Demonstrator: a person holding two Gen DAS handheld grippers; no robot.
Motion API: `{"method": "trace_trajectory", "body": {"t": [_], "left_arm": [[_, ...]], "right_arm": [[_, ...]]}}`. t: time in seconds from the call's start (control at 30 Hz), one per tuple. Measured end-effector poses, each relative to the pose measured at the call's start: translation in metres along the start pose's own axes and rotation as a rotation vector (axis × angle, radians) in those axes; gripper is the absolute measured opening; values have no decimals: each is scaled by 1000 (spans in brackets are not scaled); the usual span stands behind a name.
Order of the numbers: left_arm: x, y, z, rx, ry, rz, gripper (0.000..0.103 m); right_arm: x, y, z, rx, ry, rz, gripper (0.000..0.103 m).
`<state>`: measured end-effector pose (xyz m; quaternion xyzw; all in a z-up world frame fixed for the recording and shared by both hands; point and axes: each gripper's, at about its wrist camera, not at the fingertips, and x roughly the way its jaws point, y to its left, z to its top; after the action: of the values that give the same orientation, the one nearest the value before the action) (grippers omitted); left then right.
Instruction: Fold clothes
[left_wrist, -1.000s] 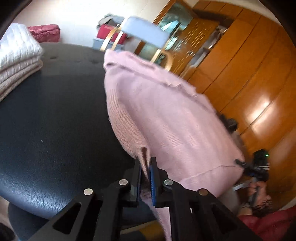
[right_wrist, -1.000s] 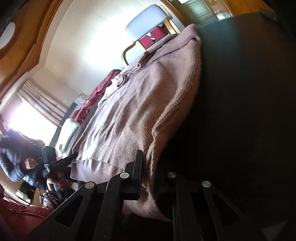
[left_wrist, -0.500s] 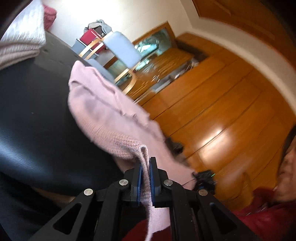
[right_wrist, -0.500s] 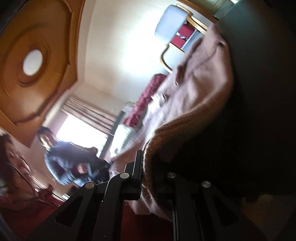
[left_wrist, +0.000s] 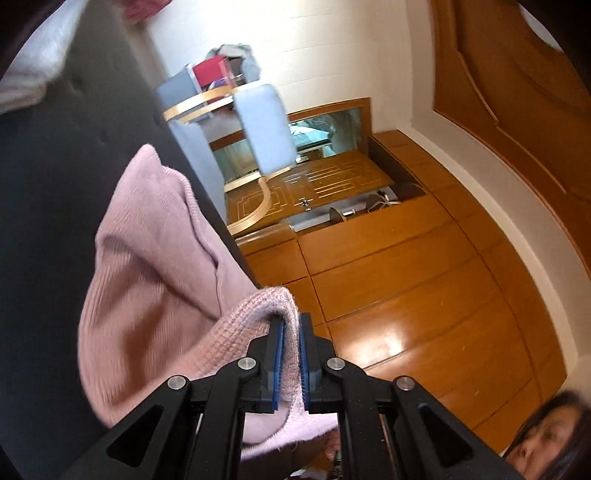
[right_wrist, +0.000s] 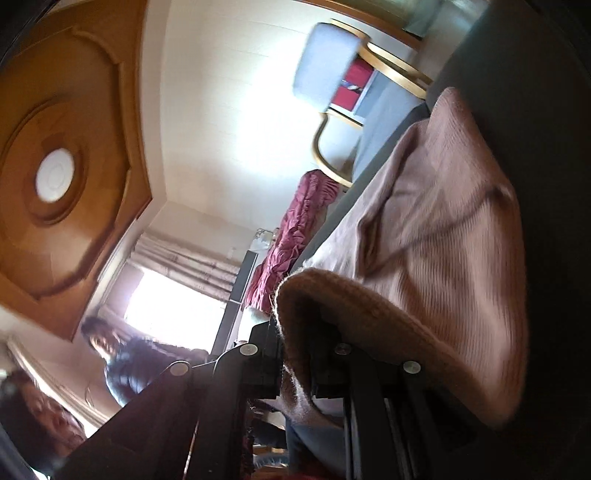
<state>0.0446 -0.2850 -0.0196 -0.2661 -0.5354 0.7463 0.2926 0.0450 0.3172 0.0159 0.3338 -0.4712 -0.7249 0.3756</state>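
Knitwear fills the lower middle of both wrist views: a pink knitted sweater (left_wrist: 155, 280) lies draped over a black padded surface (left_wrist: 55, 206), its near hem lifted off that surface.

In the left wrist view, a folded white knit (left_wrist: 44, 48) sits at the far left edge of the black surface. Next comes the sweater, bunched into soft folds. Its ribbed hem curls up and over into the left gripper (left_wrist: 290, 321), whose blue-padded fingers (left_wrist: 277, 354) are pressed together on the fabric. Further right stand a pale blue chair with a bent-wood frame (left_wrist: 264, 129), a mirrored cabinet and glossy wooden panelling (left_wrist: 424, 295). A person's head shows at the bottom right corner.

In the right wrist view, a wooden ceiling panel with a round lamp (right_wrist: 55, 175) fills the left. Below it, a person in a dark jacket (right_wrist: 133, 365) stands before a bright curtained window. A dark red quilt (right_wrist: 291, 236) lies past the middle. The right gripper (right_wrist: 297, 332) is closed on the sweater's thick ribbed edge (right_wrist: 332, 291), which arches over the black fingers and hides the pads. To the right, the rest of the sweater slopes away across the black surface toward the blue chair.
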Motion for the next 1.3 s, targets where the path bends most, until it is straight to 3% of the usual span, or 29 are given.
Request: {"method": "trace_trajectory", "body": {"t": [0.23,0.37,0.43,0.5,0.53,0.6,0.67,0.73,0.9,1.0,1.03,1.1,1.13,1.2,1.3], "left_arm": [[57,52,65,-133,-28,79,1],[81,83,83,-184,-27,163,1],[91,96,84,-201,-6,187,3],[94,102,82,-219,5,175,5],[94,102,81,-225,4,157,10],[93,94,80,-222,24,151,21],[91,85,79,-214,48,149,23],[96,78,77,-212,97,174,29],[115,73,68,-252,229,198,33],[131,75,70,-282,254,229,33],[138,79,74,-307,254,222,32],[148,85,85,-371,218,168,32],[151,85,91,-386,181,138,32],[153,84,104,-388,99,97,32],[151,86,118,-392,5,82,33]], "right_arm": [[38,-49,60,133,-16,-94,10],[51,-82,77,222,-39,-160,8],[53,-88,78,234,-36,-150,7],[51,-82,76,195,-29,-161,11],[51,-78,75,178,-24,-166,15],[50,-69,70,153,-5,-168,26],[50,-60,65,128,14,-170,46],[50,-52,59,103,34,-172,52],[62,-38,49,63,120,-194,53],[77,-33,50,31,181,-235,53],[82,-32,51,22,199,-248,52],[94,-32,61,19,210,-269,33],[97,-33,68,27,188,-260,30],[97,-38,82,47,111,-231,31],[90,-52,97,115,3,-189,42]]}}
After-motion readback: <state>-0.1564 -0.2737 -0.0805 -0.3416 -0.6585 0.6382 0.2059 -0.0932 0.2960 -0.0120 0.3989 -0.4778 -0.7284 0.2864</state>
